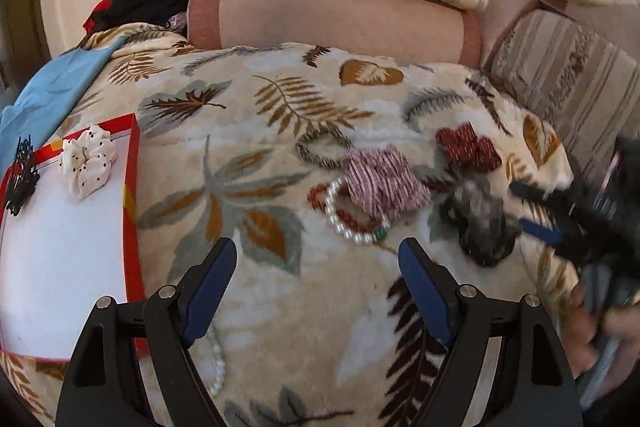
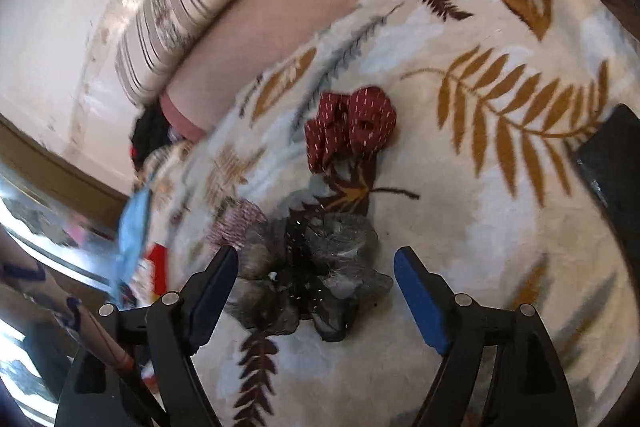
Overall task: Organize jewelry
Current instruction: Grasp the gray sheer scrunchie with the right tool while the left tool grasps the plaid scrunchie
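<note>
So both claws are spread wide: the right gripper (image 2: 316, 269) is held over the grey-black scrunchie (image 2: 310, 277) on the leaf-print blanket (image 2: 500, 211), the left gripper (image 1: 318, 261) near the pearl bracelet (image 1: 344, 217), while a white dotted scrunchie (image 1: 88, 159) is sat in the red-edged tray (image 1: 132, 223)

The left wrist view looks forward and down across the leaf-patterned fleece blanket (image 1: 280, 99); the right wrist view sits closer over it. Both share the dark-red stitched scrunchie (image 1: 468, 147) (image 2: 352, 123).
</note>
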A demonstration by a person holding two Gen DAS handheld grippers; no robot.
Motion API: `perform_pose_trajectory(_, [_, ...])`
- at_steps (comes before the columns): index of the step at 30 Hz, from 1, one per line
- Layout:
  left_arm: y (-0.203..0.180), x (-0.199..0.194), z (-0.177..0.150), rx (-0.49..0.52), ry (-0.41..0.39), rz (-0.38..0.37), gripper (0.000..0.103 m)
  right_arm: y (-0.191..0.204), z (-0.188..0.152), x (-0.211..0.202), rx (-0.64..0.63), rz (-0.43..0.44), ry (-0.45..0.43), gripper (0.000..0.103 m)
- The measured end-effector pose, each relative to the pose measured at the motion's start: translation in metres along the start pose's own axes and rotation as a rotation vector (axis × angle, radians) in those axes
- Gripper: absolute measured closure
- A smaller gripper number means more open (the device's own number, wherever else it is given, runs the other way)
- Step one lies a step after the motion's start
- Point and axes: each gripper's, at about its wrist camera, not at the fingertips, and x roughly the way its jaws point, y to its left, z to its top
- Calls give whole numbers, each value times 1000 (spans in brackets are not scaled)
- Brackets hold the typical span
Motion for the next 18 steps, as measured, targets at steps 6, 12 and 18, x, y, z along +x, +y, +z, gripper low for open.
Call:
perform_pose_trajectory(6, [19, 13, 30, -68, 22, -6, 21, 31, -13, 28, -153, -74, 35, 19])
perform_pose_trajectory(12, [3, 45, 49, -53, 91, -50, 21, 48, -27, 56, -298, -149, 111, 64])
perform_pose_trajectory(18, [-31, 81, 59, 6, 145, -65, 21, 36, -15, 29, -236, -144, 28, 83])
